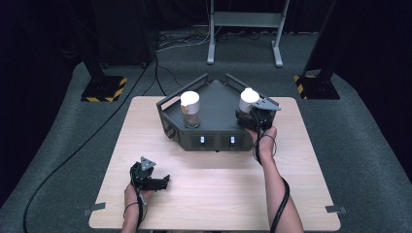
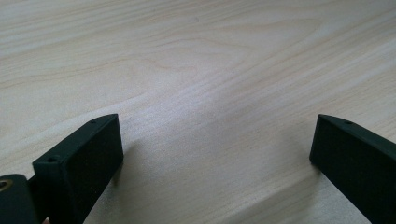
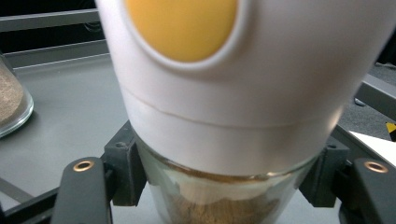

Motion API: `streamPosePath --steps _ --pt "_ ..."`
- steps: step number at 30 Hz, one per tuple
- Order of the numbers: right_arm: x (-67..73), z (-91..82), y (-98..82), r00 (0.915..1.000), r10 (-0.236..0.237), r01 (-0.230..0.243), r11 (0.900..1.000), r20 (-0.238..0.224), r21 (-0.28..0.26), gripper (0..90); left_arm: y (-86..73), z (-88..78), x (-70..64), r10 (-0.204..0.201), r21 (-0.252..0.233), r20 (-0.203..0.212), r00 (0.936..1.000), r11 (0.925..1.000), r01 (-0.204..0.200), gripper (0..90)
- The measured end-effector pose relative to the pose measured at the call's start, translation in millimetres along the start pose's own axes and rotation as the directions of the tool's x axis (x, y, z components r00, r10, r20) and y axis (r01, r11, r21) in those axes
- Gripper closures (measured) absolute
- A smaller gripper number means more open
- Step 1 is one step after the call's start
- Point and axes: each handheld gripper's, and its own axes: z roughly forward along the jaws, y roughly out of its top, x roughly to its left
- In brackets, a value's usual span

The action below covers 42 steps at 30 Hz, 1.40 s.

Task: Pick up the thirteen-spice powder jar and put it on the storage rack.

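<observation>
High view shows a dark tray [image 1: 214, 127] standing at the far middle of the bench [image 1: 218, 194], with two jars on it. The right hand-held gripper [image 1: 253, 118] is at the tray's right side, clamped on the right jar [image 1: 248, 99]. Right gripper view shows that hold up close: the jaws press the glass body on both sides just under the white lid [image 3: 233, 93], which has a yellow round spot on it, and brown powder sits inside the glass. The jar looks upright, though I cannot tell whether its base rests on the tray or is just off it. The left jar [image 1: 190, 109] stands free near the tray's left side, well apart from the held one; its glass edge shows at the left border of the right gripper view.

The left hand-held gripper [image 1: 145, 177] rests near the bench's near-left corner, its jaws wide apart over bare wood, as the left gripper view shows.

As I judge it, the work is at an early stage: one jar is grasped but is within the tray, and the other is untouched. Moving the held jar, and perhaps then the second, is left to do.

Count: two jars, two white lids, one tray, two grippers.
</observation>
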Motion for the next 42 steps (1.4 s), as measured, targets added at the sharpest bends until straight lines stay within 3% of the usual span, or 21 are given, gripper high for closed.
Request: streamPosePath --steps 23,26,29,36,42 --pt "3.7 -1.9 5.4 0.9999 -0.012 0.011 1.000 0.011 0.023 29.5 -0.2 -0.1 -0.3 0.001 -0.001 -0.001 1.0000 1.0000 -0.001 2.7" --pt "-0.1 -3.9 5.1 0.9999 0.013 -0.013 1.000 -0.009 0.018 15.3 -0.3 -0.1 -0.5 0.000 -0.002 -0.001 1.0000 1.0000 0.000 2.7" --pt "-4.1 -6.8 11.9 0.9992 0.029 -0.028 0.998 -0.026 0.049 8.6 -0.3 -0.1 -0.5 0.001 -0.002 -0.001 1.0000 1.0000 -0.001 2.7" --pt "-5.2 -23.4 17.7 0.9996 0.009 -0.007 0.996 -0.026 0.088 1.8 -0.3 -0.1 -0.6 0.001 -0.002 -0.002 1.0000 1.0000 -0.001 2.7" --pt "-7.3 -45.1 5.4 0.9984 -0.018 0.024 0.995 -0.053 0.102 0.0 -0.1 -0.1 -0.5 0.001 -0.001 -0.002 1.0000 1.0000 -0.001 2.7"
